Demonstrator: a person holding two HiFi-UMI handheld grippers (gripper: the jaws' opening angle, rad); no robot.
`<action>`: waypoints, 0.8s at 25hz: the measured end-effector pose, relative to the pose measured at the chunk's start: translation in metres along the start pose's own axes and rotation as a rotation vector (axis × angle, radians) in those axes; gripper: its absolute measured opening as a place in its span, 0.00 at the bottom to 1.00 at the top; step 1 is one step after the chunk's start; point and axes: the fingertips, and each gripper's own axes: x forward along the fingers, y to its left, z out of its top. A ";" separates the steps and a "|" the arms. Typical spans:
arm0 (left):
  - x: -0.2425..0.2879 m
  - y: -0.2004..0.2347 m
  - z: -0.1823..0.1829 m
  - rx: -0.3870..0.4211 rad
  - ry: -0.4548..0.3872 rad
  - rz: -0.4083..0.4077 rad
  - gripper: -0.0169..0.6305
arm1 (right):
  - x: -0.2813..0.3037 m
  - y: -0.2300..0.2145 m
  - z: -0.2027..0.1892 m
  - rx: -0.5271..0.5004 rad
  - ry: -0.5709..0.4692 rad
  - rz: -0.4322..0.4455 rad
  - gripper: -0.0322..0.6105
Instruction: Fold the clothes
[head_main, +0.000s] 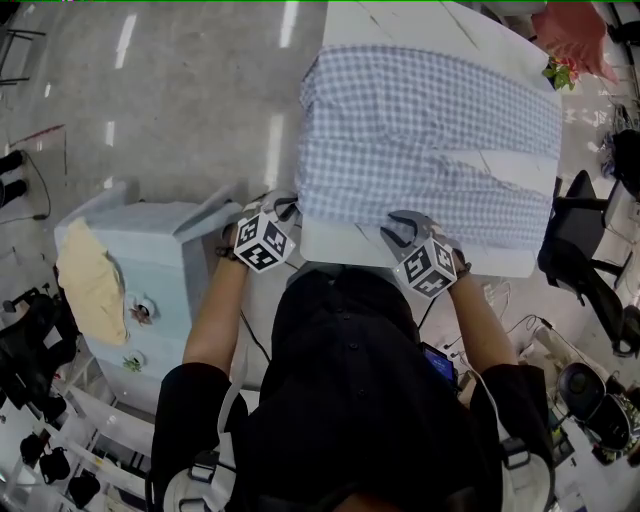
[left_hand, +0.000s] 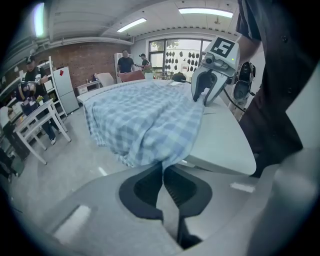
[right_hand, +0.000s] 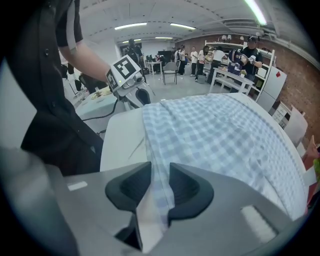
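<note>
Draping over the white surface (head_main: 340, 245), the checked cloth (head_main: 430, 130) looks soft, light and floppy; its near hem suits gripping, where left claw (left_hand: 163, 170) and right claw (right_hand: 159, 185) each pinch it

Blue-and-white checked cloth (head_main: 430, 130); plain white table (head_main: 400, 22).

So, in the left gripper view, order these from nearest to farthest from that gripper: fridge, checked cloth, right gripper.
1. Checked cloth: pinched in the left gripper.
2. Right gripper: right, at the cloth's edge.
3. Fridge: far left, background.
</note>
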 end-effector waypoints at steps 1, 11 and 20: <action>-0.003 0.000 -0.001 0.004 0.006 0.004 0.05 | -0.001 -0.002 -0.001 -0.003 0.000 -0.006 0.23; -0.050 0.004 -0.005 0.056 0.033 0.048 0.04 | -0.010 0.002 -0.005 -0.033 -0.027 -0.015 0.24; -0.091 0.010 0.010 0.158 0.091 0.105 0.04 | -0.021 -0.004 -0.035 -0.071 0.010 -0.131 0.26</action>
